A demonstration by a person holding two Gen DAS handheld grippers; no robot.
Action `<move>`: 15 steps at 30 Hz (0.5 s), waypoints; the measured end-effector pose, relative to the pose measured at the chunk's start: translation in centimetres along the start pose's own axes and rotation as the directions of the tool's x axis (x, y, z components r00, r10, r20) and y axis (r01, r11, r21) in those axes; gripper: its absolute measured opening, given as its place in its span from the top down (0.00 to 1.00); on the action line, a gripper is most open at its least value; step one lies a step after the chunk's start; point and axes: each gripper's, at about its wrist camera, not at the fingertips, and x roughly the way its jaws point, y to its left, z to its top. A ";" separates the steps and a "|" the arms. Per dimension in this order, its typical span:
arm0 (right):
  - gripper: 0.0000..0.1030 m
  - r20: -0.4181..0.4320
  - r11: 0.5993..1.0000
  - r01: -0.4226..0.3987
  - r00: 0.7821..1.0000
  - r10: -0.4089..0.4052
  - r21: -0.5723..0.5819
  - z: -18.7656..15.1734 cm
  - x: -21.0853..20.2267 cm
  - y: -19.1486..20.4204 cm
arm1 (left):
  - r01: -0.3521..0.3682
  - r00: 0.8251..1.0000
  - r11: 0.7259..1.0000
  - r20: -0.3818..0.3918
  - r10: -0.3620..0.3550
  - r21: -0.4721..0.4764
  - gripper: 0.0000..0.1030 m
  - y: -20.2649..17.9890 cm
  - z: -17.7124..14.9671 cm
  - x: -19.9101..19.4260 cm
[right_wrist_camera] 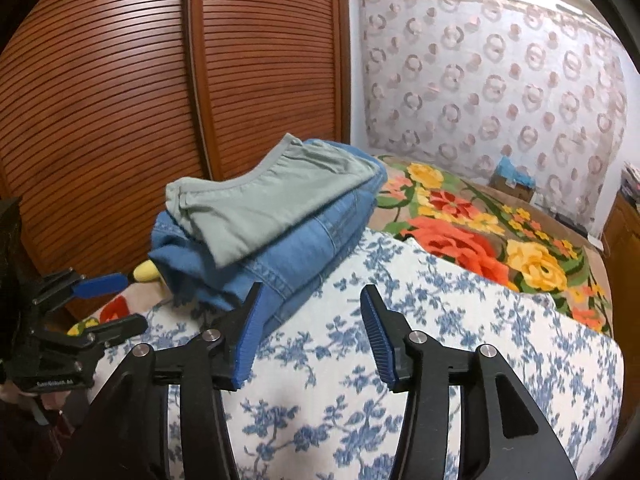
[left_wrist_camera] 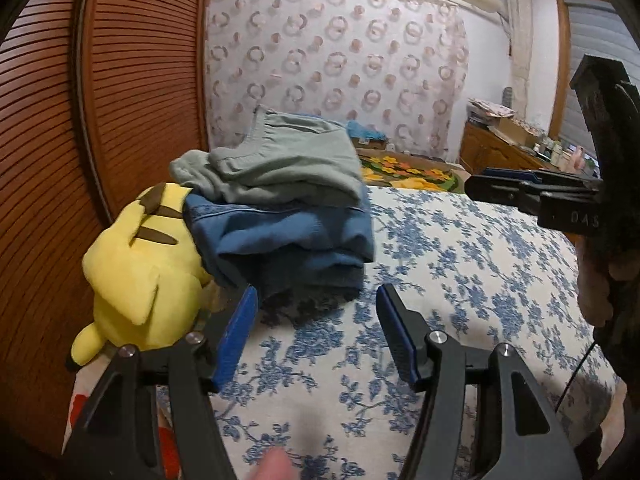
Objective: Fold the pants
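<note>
1. Two letterings show: "DAS" on the right gripper (left_wrist_camera: 476,190) seen from the left wrist, and a small blurred label we cannot read
2. We work on a bed with a blue-flowered sheet (right_wrist_camera: 400,360); beyond the stack lies a bright floral blanket (right_wrist_camera: 480,232), behind it a slatted wooden wardrobe (right_wrist_camera: 120,120) and a ring-patterned curtain (right_wrist_camera: 500,72)
3. We count two folded garments: grey-green pants (right_wrist_camera: 264,196) lying on blue jeans (right_wrist_camera: 296,256), with one yellow plush toy (left_wrist_camera: 144,272) touching the stack
4. The left gripper (left_wrist_camera: 316,312) and right gripper each stand about half open near the stack, nothing between the pads
</note>
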 end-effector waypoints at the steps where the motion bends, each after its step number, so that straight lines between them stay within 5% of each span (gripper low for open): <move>1: 0.48 0.001 1.000 0.003 1.000 -0.003 0.007 -0.2 -0.3 -0.1 | 0.012 1.000 1.000 0.000 -0.012 0.003 0.41 -0.1 -0.1 0.0; 10: 0.32 0.012 0.995 0.071 0.997 -0.072 0.076 -2.9 -3.4 -1.5 | 0.055 0.998 0.998 0.006 -0.055 0.021 0.40 -2.5 0.3 0.1; 15: 0.31 0.006 0.989 0.098 0.995 -0.099 0.111 -4.7 -5.2 -2.2 | 0.072 0.997 0.996 -0.004 -0.072 0.053 0.40 -4.7 0.4 0.2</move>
